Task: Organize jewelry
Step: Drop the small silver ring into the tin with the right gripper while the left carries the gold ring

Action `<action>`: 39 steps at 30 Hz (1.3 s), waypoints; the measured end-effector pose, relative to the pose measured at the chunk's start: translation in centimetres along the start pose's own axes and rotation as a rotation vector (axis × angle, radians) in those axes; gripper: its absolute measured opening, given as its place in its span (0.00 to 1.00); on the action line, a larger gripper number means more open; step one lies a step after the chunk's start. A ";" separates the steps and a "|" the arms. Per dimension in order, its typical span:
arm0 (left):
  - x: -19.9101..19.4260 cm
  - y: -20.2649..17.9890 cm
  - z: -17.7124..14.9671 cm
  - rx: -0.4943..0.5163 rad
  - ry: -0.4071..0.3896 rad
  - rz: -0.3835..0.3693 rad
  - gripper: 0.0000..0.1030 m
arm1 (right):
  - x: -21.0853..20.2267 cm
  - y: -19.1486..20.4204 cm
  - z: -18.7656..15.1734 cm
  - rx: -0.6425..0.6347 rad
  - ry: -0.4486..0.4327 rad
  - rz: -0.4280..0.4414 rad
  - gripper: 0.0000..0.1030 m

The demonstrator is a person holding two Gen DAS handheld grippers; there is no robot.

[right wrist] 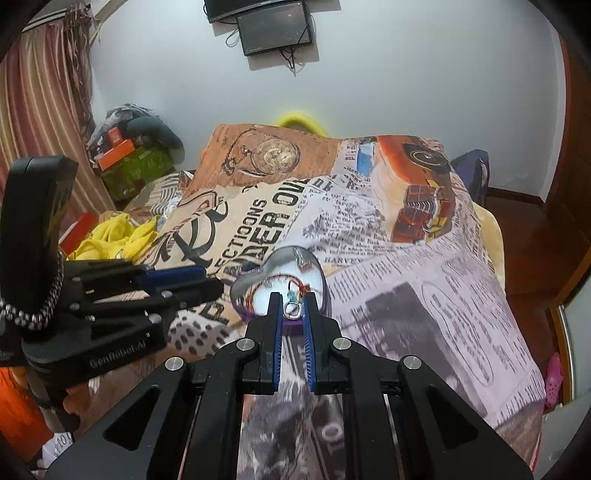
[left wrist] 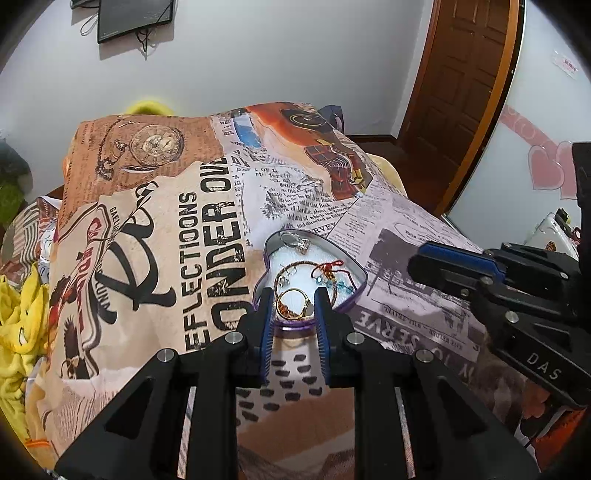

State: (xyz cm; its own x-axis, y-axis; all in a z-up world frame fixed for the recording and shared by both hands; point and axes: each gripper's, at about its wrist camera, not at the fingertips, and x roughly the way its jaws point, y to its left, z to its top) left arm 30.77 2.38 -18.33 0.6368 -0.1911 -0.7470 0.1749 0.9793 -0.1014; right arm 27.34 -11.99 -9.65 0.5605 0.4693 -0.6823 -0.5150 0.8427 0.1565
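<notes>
Right at the left gripper (left wrist: 293, 301): fingers (left wrist: 266, 325) partly open, w/ a gold ring (left wrist: 291, 303) showing in the gap betw. them; can't tell if the pads touch it or if it just lies in the tin behind. Fingertips sit at the near rim of a heart-shaped tin (left wrist: 360, 271), purple outside, white lining. Inside the tin: a thin gold bracelet (left wrist: 295, 264), a red cord bracelet w/ blue beads (left wrist: 330, 273), and a silver piece (left wrist: 295, 240) toward the far lobe.

Right gripper (right wrist: 293, 306): fingers (right wrist: 274, 325) narrowly apart, a small silver ring (right wrist: 291, 309) betw. the tips, again over the tin's near edge (right wrist: 291, 328); grip vs. just framed, can't tell. In the left wrist view the right gripper (left wrist: 430, 258) comes in from the right, blue pad showing, near the tin but apart from it. In the right wrist view the left gripper (right wrist: 207, 280) sits just left of the tin.

Outward: tin rests on a bed w/ a newspaper-print blanket (left wrist: 207, 229), pocket-watch and orange car motifs. Yellow cloth (left wrist: 18, 325) bunched at the bed's left edge. Room: pale wall, dark screens (right wrist: 275, 31) mounted high w/ dangling cables, brown wooden door (left wrist: 458, 88) on the right, striped curtain (right wrist: 44, 88) on the left, boxes and clutter (right wrist: 129, 155) below it.
</notes>
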 end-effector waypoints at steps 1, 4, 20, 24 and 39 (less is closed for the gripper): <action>0.2 0.1 0.1 0.000 0.001 -0.002 0.19 | 0.1 0.0 0.0 0.000 0.000 0.001 0.09; 0.8 0.4 0.5 -0.006 0.003 -0.010 0.19 | 1.0 -0.1 0.6 0.001 0.004 0.007 0.09; 3.4 1.3 0.8 -0.030 0.041 -0.041 0.19 | 4.4 -0.1 2.2 0.007 0.055 0.057 0.09; 3.9 1.7 0.8 -0.043 0.063 -0.058 0.19 | 5.0 0.1 2.3 -0.002 0.084 0.069 0.09; 1.7 1.2 1.2 -0.037 0.045 -0.040 0.20 | 2.7 -0.1 2.5 0.010 0.061 0.035 0.24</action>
State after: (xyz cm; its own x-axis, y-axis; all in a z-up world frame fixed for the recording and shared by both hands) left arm 32.96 3.17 -18.95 0.5956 -0.2278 -0.7703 0.1713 0.9729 -0.1552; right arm 30.50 -10.20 -9.73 0.5014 0.4818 -0.7187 -0.5270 0.8288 0.1879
